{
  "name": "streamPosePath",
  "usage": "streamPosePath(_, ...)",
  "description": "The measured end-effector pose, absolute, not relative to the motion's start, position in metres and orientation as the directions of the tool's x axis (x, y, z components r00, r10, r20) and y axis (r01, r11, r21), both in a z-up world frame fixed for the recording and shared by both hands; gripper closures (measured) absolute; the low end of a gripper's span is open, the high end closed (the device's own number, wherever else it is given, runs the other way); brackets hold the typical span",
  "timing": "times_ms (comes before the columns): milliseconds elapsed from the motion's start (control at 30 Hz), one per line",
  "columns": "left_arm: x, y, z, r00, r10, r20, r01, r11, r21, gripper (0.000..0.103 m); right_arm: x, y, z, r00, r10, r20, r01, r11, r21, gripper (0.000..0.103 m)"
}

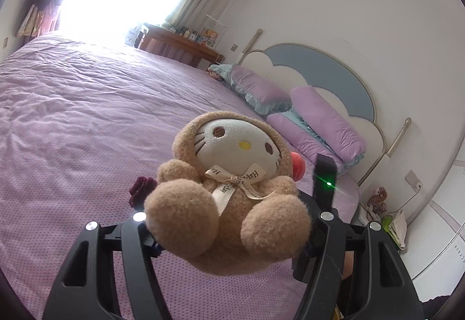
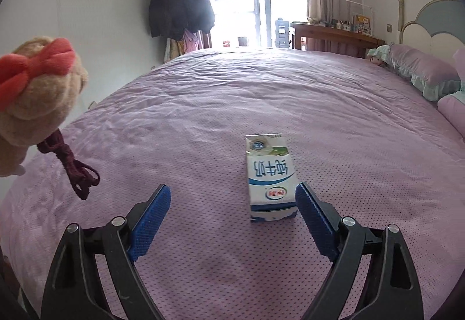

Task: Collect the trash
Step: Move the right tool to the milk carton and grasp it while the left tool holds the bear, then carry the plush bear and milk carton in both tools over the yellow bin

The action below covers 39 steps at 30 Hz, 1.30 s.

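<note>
Lining up my right gripper [image 2: 232,203], jaws standing wide and empty, on the milk carton [image 2: 270,177] lying mid-bed [image 2: 203,105], long axis running away from me, just inside the right pad; my left gripper [image 1: 229,233] is clamping a plush toy [image 1: 229,174].

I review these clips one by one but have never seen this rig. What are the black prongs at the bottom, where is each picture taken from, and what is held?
No robot here: a person carries a two-finger gripper in each hand, with a fisheye camera looking along the fingers. In the left wrist view, the left gripper is closed on a tan plush cat-faced toy with a ribbon bow, held above the lilac dotted bedspread. In the right wrist view, the right gripper stands open, blue pads apart, its right pad beside a white-and-blue milk carton lying on the bed, not gripped.
</note>
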<state>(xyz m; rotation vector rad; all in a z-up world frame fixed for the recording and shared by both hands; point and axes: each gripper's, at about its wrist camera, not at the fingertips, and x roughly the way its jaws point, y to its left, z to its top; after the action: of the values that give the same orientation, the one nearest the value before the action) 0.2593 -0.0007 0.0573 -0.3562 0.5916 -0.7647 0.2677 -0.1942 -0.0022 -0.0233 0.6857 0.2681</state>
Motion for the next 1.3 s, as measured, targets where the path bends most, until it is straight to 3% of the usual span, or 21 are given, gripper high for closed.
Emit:
streamPosePath(233,0.278,-0.012,0.04,0.553,-0.733,-0.396,0.527,0.676,-0.515,0.037,0.317,-0.201,-0.035,0.692,0.197,-0.694,-0.227,0.973,0.049,0.02)
streamPosePath(333,0.284,-0.015,0.036,0.548,-0.729,-0.41,0.521,0.681,-0.514,0.037,0.333,-0.2,-0.045,0.656,0.206,-0.726,-0.224,0.972,0.072,0.028)
streamPosePath(367,0.285,-0.016,0.035,0.548,-0.726,-0.415,0.52,0.684,-0.512,0.037,0.338,-0.199,-0.047,0.645,0.182,-0.742,-0.214,0.975,0.053,0.036)
streamPosePath(400,0.286,-0.017,0.034,0.548,-0.724,-0.419,0.518,0.687,-0.51,0.037,0.338,-0.198,-0.047,0.642,0.158,-0.75,-0.202,0.979,0.033,0.05)
streamPosePath(767,0.283,-0.032,0.031,0.524,-0.733,-0.434,0.524,0.679,-0.514,0.037,0.286,-0.239,-0.019,0.674,0.322,-0.665,-0.179,0.944,0.276,0.051)
streamPosePath(1300,0.21,-0.13,0.046,0.375,-0.823,-0.426,0.668,0.559,-0.491,0.037,0.097,-0.323,0.034,0.781,0.145,-0.607,-0.037,0.982,0.188,0.051)
